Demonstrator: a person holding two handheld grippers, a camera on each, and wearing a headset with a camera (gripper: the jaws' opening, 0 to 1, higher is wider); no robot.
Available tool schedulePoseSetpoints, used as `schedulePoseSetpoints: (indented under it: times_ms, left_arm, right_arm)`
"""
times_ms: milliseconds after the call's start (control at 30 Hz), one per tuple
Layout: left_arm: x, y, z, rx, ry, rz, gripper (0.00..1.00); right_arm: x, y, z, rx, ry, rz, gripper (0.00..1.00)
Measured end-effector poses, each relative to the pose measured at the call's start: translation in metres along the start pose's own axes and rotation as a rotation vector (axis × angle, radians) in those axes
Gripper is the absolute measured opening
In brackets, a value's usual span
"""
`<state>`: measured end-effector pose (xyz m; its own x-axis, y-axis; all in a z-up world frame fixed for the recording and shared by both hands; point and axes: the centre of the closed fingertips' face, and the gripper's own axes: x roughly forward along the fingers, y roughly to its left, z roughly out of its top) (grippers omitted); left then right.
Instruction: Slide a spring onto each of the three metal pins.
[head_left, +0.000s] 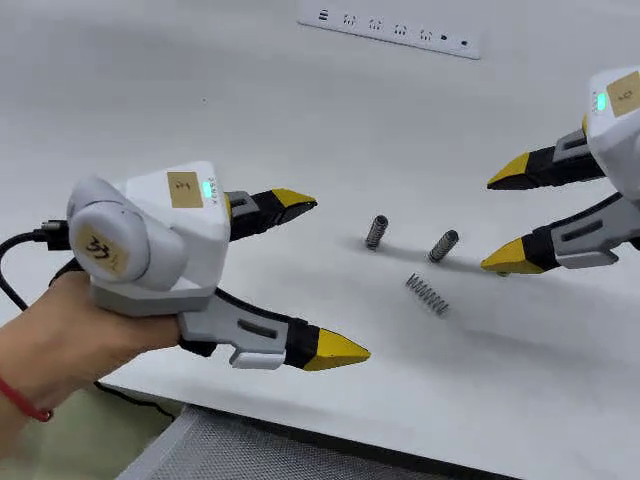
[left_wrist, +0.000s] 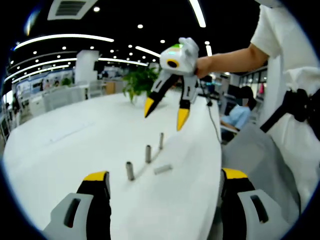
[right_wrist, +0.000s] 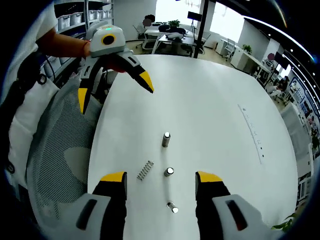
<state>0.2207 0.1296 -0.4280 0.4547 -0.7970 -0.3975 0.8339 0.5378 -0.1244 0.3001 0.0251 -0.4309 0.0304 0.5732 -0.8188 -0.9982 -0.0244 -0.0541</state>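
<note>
One spring (head_left: 427, 294) lies flat beside upright pins (right_wrist: 169, 172).

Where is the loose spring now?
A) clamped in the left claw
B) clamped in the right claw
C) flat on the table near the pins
C: the loose spring lies flat on the table; left claw and right claw are open and empty.

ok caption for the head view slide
Open yellow-tipped left claw and right claw flank two upright metal coil springs and one loose spring on a white table
</note>
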Motion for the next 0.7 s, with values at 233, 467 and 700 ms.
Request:
schedulePoseSetpoints:
  times_ms: [233,467,700]
  left_arm:
    - [0.000,-0.003,0.004,0.026,0.027,-0.007,0.92]
    - [0.001,-0.004,0.005,0.052,0.058,-0.010,0.91]
    - [0.004,-0.006,0.003,0.075,0.100,-0.026,0.91]
  right_arm:
    - [-0.021,0.014,-0.017,0.075,-0.089,-0.040,0.71]
    - [-0.031,0.023,-0.043,0.113,-0.187,-0.085,0.86]
    - [-0.042,0.043,-0.056,0.190,-0.304,-0.110,0.95]
